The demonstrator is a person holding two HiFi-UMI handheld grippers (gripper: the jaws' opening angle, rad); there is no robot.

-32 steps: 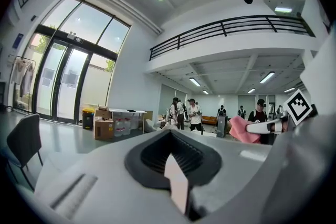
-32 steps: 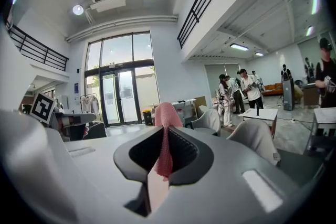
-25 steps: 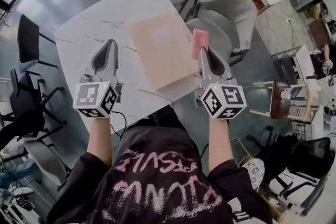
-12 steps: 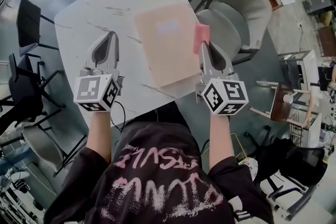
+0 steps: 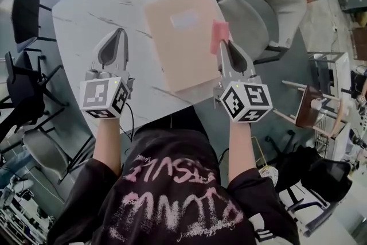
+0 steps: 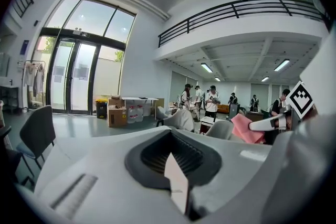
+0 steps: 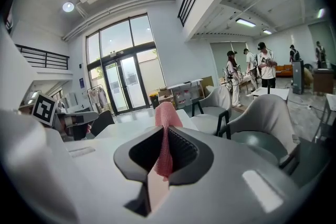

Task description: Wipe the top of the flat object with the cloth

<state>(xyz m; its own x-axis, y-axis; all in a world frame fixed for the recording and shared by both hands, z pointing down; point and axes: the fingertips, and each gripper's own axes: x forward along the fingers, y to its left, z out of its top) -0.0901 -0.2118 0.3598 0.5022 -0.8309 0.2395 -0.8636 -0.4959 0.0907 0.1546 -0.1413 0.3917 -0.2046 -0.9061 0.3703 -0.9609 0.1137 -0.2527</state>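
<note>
Your right gripper [image 5: 225,47] is clenched on the pink cloth [image 5: 219,37]. Its jaws pinch the lower part while the rest stands up past the tips, over the right edge of the flat object [image 5: 180,46]. That flat object is a tan sheet lying on the white table [image 5: 97,3], its near edge close to the table edge nearest you. Whether the cloth touches it cannot be told from the head view. Your left gripper [image 5: 116,37] has its jaws pressed together on nothing and hovers over bare table, well apart from the sheet. The main risk is that nothing pins the sheet. A firm stroke toward you or to the right would likely slide it off the table, toward the grey chairs [image 5: 258,14]. The hold on the cloth is also narrow, so drag could pull the fabric out of the jaws. If the loose top folds aside, the hard jaw tips could scrape the surface. As for writing, a pale rectangular label [image 5: 184,19] sits near the far end of the sheet, but no text on it can be read. Your dark shirt [image 5: 172,198] carries pink lettering that appears upside down and cannot be read reliably. The cube on each gripper [image 5: 103,97] shows only black and white square marker patterns, with no words.
</note>
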